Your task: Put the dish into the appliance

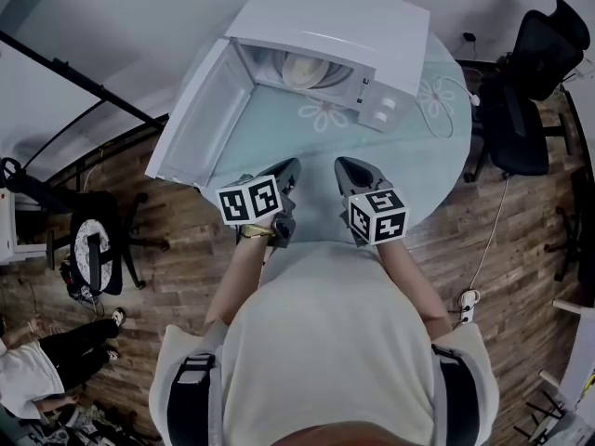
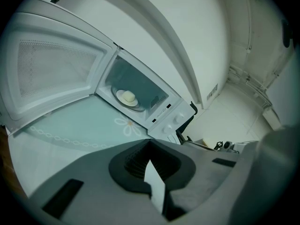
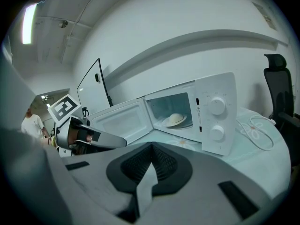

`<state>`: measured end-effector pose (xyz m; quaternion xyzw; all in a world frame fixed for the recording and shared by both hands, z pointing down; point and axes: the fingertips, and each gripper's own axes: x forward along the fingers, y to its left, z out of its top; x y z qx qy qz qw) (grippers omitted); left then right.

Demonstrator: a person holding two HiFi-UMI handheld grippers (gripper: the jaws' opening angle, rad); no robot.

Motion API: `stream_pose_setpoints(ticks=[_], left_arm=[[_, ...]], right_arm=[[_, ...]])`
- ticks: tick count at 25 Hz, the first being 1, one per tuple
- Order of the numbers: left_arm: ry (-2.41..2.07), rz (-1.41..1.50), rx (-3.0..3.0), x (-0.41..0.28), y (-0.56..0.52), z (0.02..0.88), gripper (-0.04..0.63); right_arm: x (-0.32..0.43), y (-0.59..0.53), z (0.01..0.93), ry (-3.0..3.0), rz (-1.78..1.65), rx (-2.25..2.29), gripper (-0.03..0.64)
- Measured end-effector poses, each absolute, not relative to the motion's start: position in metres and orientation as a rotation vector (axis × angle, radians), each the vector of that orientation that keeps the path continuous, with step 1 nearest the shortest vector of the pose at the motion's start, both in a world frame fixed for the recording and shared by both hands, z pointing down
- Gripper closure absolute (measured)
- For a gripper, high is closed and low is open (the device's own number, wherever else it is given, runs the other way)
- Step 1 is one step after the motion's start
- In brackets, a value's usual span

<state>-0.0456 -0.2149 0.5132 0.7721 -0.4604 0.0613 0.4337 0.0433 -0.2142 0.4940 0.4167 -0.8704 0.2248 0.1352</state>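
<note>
**Head view:** A white microwave (image 1: 372,45) stands at the far edge of a round glass tabletop (image 1: 316,151), its door (image 1: 200,119) swung wide to the left. The dish (image 1: 305,68) already sits inside the cavity. Over the near edge, the left hand-held gripper (image 1: 289,165) and right hand-held gripper (image 1: 347,165) hover side by side, well apart from the microwave.

**Left gripper view:** Its jaws are pressed together on nothing. Beyond them the dish (image 2: 126,97) (a pale mound on a plate) rests inside the open cavity.

**Right gripper view:** These jaws are likewise pressed together and empty. A cord (image 3: 255,128) lies on the tabletop to the right of the microwave.

**Risk:** Only the open door seems left to deal with. A hard jaw tip could slip off the smooth door. Too strong a push might also slide the microwave toward the far edge and jolt the dish.
</note>
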Motion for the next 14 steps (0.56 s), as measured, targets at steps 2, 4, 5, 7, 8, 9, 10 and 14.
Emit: stream_pose_setpoints(ticks=[2, 4, 5, 7, 8, 9, 10, 14], left_arm=[[-1.147, 0.151, 1.921, -0.0460, -0.2140, 0.5138, 0.586], [-1.146, 0.149, 1.920, -0.0463, -0.2134, 0.5140, 0.586], [-1.144, 0.148, 1.921, -0.0462, -0.2133, 0.5138, 0.586], [-1.138, 0.148, 1.924, -0.0456, -0.2130, 0.5137, 0.586], [-1.136, 0.150, 1.925, -0.0452, -0.2126, 0.5138, 0.586], [-1.133, 0.151, 1.926, -0.0448, -0.2120, 0.5141, 0.586], [-1.130, 0.152, 1.927, -0.0445, -0.2114, 0.5145, 0.586], [-1.120, 0.147, 1.926, -0.0429, -0.2101, 0.5155, 0.586]], right_arm=[[0.0430, -0.2137, 0.4945, -2.518, 0.650, 1.206, 0.612], [0.0421, -0.2132, 0.4947, -2.517, 0.647, 1.204, 0.612], [0.0417, -0.2131, 0.4946, -2.517, 0.646, 1.203, 0.612], [0.0410, -0.2130, 0.4944, -2.518, 0.646, 1.202, 0.612], [0.0407, -0.2129, 0.4945, -2.517, 0.646, 1.201, 0.612], [0.0404, -0.2126, 0.4947, -2.516, 0.645, 1.200, 0.612], [0.0401, -0.2123, 0.4950, -2.515, 0.644, 1.199, 0.612], [0.0394, -0.2112, 0.4958, -2.513, 0.639, 1.194, 0.612]])
